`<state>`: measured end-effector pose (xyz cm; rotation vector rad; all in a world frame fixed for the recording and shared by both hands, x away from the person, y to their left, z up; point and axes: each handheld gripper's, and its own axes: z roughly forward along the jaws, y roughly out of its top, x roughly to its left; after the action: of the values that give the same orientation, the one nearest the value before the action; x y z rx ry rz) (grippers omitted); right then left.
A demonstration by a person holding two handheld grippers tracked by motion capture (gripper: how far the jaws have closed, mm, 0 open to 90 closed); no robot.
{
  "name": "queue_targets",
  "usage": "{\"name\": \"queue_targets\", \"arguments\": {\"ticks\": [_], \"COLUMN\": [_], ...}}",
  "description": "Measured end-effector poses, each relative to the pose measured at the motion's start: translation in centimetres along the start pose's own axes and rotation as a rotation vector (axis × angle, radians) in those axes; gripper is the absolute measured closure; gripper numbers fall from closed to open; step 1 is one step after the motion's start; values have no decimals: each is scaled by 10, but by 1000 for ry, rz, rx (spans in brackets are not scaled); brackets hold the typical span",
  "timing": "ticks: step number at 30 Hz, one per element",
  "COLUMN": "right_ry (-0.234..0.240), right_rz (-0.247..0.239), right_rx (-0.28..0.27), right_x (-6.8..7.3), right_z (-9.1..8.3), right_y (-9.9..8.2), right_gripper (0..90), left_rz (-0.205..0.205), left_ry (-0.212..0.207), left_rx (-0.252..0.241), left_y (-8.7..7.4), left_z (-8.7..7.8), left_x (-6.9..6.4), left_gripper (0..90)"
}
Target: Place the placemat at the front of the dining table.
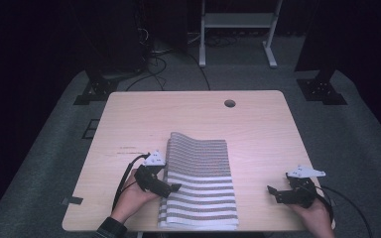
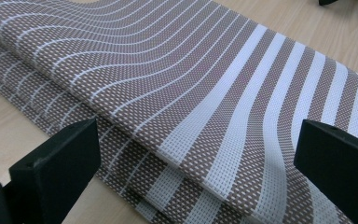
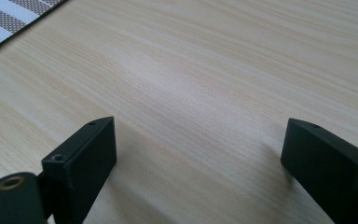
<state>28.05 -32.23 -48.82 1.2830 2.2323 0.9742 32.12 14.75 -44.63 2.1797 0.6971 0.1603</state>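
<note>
Table [image 1: 258,144] first, pale wood, with a round cable hole [image 1: 229,103] at the far side, well beyond both tools. On it lies the folded striped mat [image 1: 198,181], brown weave with white bands, layers stacked, its far edge lifting in a slight wave. It sits just beside the left gripper [image 1: 171,188], directly ahead of the jaws, and well apart from the right gripper [image 1: 274,192], off to that tool's left.

Left gripper now: jaws spread wide, nothing between them, tips at the mat's near left edge. From the left gripper view the stacked fold [image 2: 186,116] runs straight across between the two black jaws, thin white lines on one side widening to broad white bands on the other. Whether a jaw actually touches the fabric, I can't tell.

Right gripper: also gaping, holding nothing, hovering low over bare wood near the table's right edge. Its own view gives plain wood grain between the jaws and just a corner of the mat [image 3: 9,21] far off.
</note>
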Motion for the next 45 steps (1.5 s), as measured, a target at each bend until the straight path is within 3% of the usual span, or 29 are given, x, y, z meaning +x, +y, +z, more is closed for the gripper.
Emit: {"name": "queue_targets", "arguments": {"ticks": [9, 22, 37, 40, 45], "right_ry": [0, 0, 0, 0, 0], "right_rz": [0, -1, -1, -1, -1], "right_rx": [0, -1, -1, -1, 0], "right_x": [0, 0, 0, 0, 0], "right_z": [0, 0, 0, 0, 0], "right_y": [0, 0, 0, 0, 0], "right_gripper": [91, 91, 91, 91, 91], "left_rz": [9, 39, 84, 78, 60], "left_ry": [-7, 1, 35, 15, 11], "left_rx": [36, 51, 88, 84, 82], "left_y": [-4, -12, -12, -11, -11], "left_z": [8, 2, -3, -5, -4], "left_x": [-6, -20, -28, -28, -27], "left_gripper": [0, 3, 169, 312, 386]}}
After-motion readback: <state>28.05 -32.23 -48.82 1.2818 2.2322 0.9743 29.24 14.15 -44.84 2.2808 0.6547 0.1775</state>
